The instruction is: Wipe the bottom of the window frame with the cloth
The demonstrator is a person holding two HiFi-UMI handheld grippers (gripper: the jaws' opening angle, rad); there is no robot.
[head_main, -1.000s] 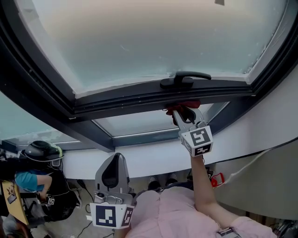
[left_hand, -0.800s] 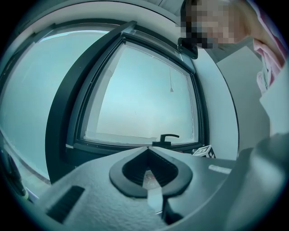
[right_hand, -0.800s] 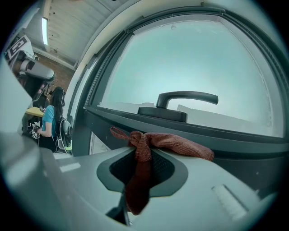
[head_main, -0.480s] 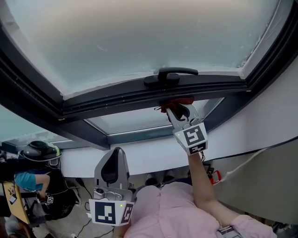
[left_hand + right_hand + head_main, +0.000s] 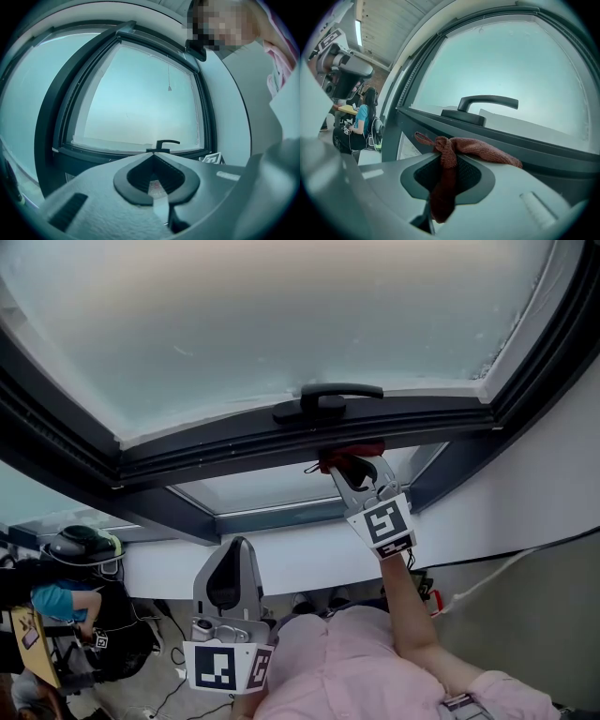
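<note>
**A:** How many tools?

**B:** Two. Right tool (image 5: 353,466) up at the dark grey window frame (image 5: 216,452), jaws clamped on one rust-red knitted cloth (image 5: 352,452). Left tool (image 5: 233,557) low by the lap, jaws closed together with nothing between them, well apart from the frame.

**A:** And the cloth, exactly where?

**B:** At the lower edge of the frame's bottom rail, just below the single black lever handle (image 5: 328,397). In the right gripper view, bunched across the jaw tips, with one tail hanging down between them and a small loop sticking out to the left.

**A:** Panes?

**B:** Two. One large frosted pane (image 5: 281,315) above the rail and one smaller lower pane (image 5: 272,486) beneath it, its right part covered by the right tool.

**A:** Anything hard to make out?

**B:** True contact between cloth and rail, hidden behind the cloth itself. Top of the frame cut off by the picture edge. At far left, one seated person in a blue top (image 5: 56,604), partly cut off.

**A:** Room to move?

**B:** A long open run of rail to the left. To the right, a shorter stretch before the slanted side member.
</note>
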